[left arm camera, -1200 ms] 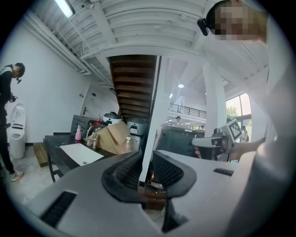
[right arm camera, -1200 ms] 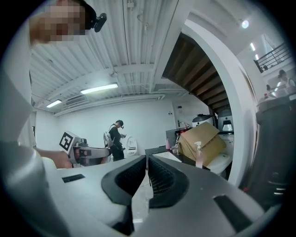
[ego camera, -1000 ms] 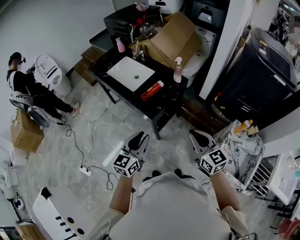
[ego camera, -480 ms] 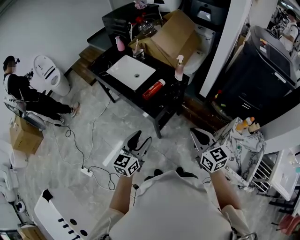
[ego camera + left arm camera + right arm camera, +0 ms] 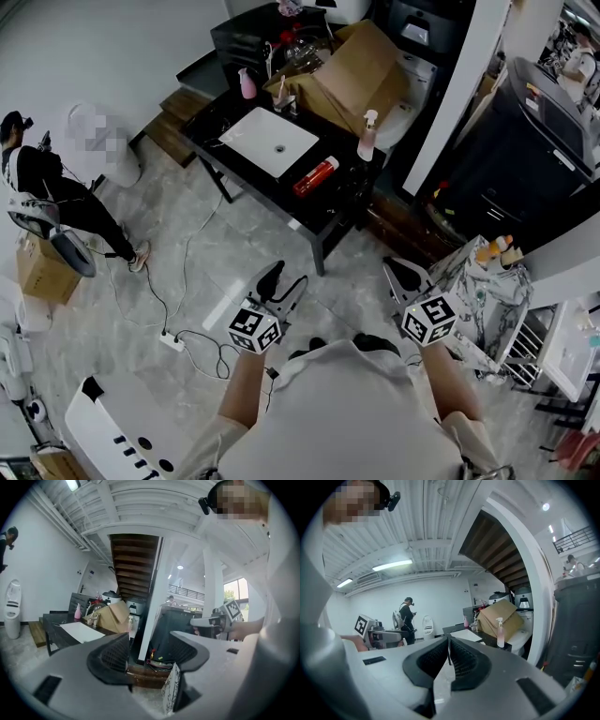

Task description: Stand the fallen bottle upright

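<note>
The red bottle point(image 5: 316, 176) lies on its side on the black table point(image 5: 328, 211), to the right of the white sink basin point(image 5: 275, 142). A pink spray bottle point(image 5: 367, 136) point(image 5: 500, 632) stands upright at the table's right end. A smaller pink bottle point(image 5: 247, 83) point(image 5: 77, 612) stands at the far left corner. Both grippers hover over the floor, well short of the table. My left gripper point(image 5: 284, 282) point(image 5: 149, 651) is opening its jaws, with nothing between them. My right gripper point(image 5: 403, 275) point(image 5: 449, 645) is shut and empty. The red bottle shows in neither gripper view.
A big cardboard box point(image 5: 352, 70) leans behind the table. A power strip with cables point(image 5: 171, 342) lies on the floor at left, near a person point(image 5: 42, 183). A marble-patterned stand point(image 5: 478, 281) and a black machine point(image 5: 530, 141) stand at right, beyond a white column point(image 5: 459, 84).
The left gripper's jaws have spread apart. Both grippers have edged a little toward the table, which sits slightly lower in the head view. The person at left has shifted.
</note>
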Available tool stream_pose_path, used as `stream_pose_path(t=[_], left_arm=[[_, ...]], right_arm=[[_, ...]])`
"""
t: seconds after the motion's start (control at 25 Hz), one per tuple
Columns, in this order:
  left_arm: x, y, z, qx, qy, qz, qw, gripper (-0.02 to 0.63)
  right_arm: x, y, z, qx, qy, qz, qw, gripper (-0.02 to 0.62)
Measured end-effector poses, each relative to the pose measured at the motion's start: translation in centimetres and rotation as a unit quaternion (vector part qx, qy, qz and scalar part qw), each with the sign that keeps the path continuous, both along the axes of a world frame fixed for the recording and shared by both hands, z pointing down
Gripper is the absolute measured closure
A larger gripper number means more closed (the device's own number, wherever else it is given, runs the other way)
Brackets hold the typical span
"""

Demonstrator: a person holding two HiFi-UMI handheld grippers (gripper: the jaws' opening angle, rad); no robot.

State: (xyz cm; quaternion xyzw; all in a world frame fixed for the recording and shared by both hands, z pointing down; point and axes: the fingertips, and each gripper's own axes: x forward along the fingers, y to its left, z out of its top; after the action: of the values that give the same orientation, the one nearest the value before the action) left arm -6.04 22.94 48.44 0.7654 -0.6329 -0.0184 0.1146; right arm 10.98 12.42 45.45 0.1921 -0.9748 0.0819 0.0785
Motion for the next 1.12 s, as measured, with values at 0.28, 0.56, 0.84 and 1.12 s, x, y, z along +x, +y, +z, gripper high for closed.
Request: stream_pose_path(t=[0.28,0.56,0.84,1.12], left_arm=[[-1.5,1.0,0.1,0.003,0.001,0.000,1.0000,0.337],[-2.9,1.4,0.3,0.004,0.000,-0.007,1.0000,0.337],[-3.9,0.6,1.3,-0.011,0.006,-0.006,0.9999,0.327],[-4.7,-2.8,1.8,-0.019,0.004,-0.006,0.9998,0.319]], right_arm=[[-0.9,0.9,0.0,0.001,0.001,0.011,1.000,0.557],[-1.8,1.3,0.1,0.004,0.005,0.010,1.000,0.557],[-2.9,0.2,0.9,-0.006,0.008,0.009,1.000,0.557],[-4.0,-3.4,2.3,-0.021,0.003,0.008,1.000,0.557]])
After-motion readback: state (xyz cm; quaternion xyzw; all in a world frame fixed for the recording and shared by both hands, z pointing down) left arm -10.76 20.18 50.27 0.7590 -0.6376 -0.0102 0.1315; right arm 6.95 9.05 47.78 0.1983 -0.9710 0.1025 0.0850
